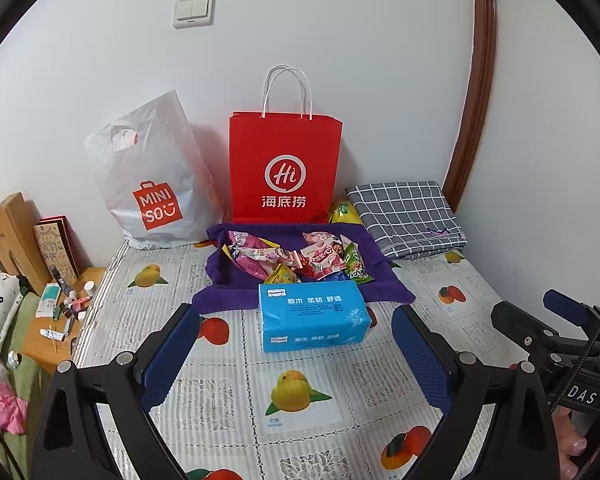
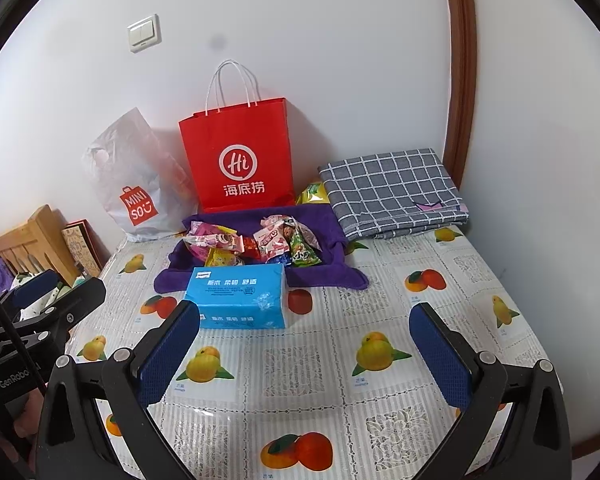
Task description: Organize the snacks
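Note:
Several snack packets (image 1: 296, 258) (image 2: 256, 242) in pink, red, yellow and green lie heaped on a purple cloth (image 1: 380, 288) (image 2: 332, 236) at the back of the table. A blue tissue pack (image 1: 312, 316) (image 2: 240, 296) lies just in front of the cloth. Behind stand a red paper bag (image 1: 284, 168) (image 2: 238, 152) and a white plastic bag (image 1: 152, 176) (image 2: 136, 184). A yellow packet (image 1: 342, 212) (image 2: 312, 194) peeks out beside the red bag. My left gripper (image 1: 296, 320) is open, short of the tissue pack. My right gripper (image 2: 304, 320) is open, empty, over bare tablecloth.
A folded grey checked cloth (image 1: 408, 216) (image 2: 392, 192) lies at the back right against the wall. The fruit-print tablecloth (image 1: 300, 396) (image 2: 300, 368) covers the table. Left of the table are a wooden headboard (image 1: 8, 232) and a small stand with bottles (image 1: 72, 304).

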A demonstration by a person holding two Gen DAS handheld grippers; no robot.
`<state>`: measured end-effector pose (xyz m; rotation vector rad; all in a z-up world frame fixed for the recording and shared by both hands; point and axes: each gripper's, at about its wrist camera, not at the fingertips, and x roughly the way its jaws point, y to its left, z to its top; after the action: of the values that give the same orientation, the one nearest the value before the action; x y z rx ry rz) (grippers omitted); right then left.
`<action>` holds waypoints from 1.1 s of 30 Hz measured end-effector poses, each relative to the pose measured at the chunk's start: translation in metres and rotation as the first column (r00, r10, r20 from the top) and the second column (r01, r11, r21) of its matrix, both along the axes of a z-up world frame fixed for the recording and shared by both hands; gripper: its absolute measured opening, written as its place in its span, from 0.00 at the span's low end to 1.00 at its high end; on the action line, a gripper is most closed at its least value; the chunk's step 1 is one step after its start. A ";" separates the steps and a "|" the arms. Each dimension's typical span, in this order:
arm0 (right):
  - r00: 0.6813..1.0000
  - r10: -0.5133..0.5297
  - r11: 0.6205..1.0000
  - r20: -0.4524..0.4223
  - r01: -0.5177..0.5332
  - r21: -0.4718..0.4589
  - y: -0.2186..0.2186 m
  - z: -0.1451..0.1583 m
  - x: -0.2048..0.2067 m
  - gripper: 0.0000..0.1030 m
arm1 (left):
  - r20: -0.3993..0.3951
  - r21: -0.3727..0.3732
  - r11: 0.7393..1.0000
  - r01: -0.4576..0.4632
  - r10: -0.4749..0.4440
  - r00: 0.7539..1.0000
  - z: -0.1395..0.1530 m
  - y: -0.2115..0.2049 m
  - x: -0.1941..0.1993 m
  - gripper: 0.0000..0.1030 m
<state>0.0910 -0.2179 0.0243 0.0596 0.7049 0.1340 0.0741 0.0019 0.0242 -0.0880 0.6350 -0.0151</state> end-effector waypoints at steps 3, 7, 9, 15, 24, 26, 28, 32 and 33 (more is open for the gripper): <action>1.000 0.000 1.000 0.001 0.000 -0.001 0.001 0.000 0.000 1.00 | 0.000 0.001 1.000 -0.001 0.001 1.000 0.000 0.000 0.000 0.94; 1.000 0.000 1.000 -0.001 0.000 0.001 0.002 0.000 0.000 1.00 | -0.001 0.000 1.000 0.000 0.000 1.000 0.000 0.000 0.000 0.94; 1.000 0.001 1.000 -0.002 -0.001 0.001 0.002 0.000 -0.001 1.00 | -0.002 0.001 1.000 0.000 0.000 1.000 0.000 0.000 0.000 0.94; 1.000 0.004 1.000 -0.002 -0.004 0.000 0.003 0.001 0.000 1.00 | -0.003 -0.001 1.000 0.000 0.000 1.000 0.000 0.000 0.000 0.94; 1.000 0.005 1.000 0.000 -0.005 -0.001 0.003 0.001 0.000 1.00 | -0.006 -0.001 1.000 0.003 -0.003 1.000 -0.002 0.000 0.001 0.94; 1.000 0.007 1.000 0.003 -0.007 -0.001 0.004 0.002 0.000 1.00 | -0.005 -0.001 1.000 0.004 -0.004 1.000 -0.002 0.000 0.000 0.94; 1.000 0.009 1.000 0.004 -0.009 -0.002 0.005 0.002 0.000 1.00 | -0.006 -0.002 1.000 0.004 -0.004 1.000 -0.002 0.000 0.001 0.94; 1.000 0.008 1.000 0.005 -0.008 -0.002 0.005 0.002 -0.001 1.00 | -0.006 0.000 1.000 0.004 -0.004 1.000 -0.002 0.000 0.000 0.94; 1.000 0.009 1.000 0.004 -0.009 -0.001 0.006 0.002 -0.001 1.00 | -0.006 -0.001 1.000 0.004 -0.004 1.000 -0.002 0.001 0.001 0.94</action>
<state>0.0904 -0.2124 0.0264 0.0555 0.7008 0.1420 0.0747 0.0025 0.0227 -0.0878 0.6416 -0.0188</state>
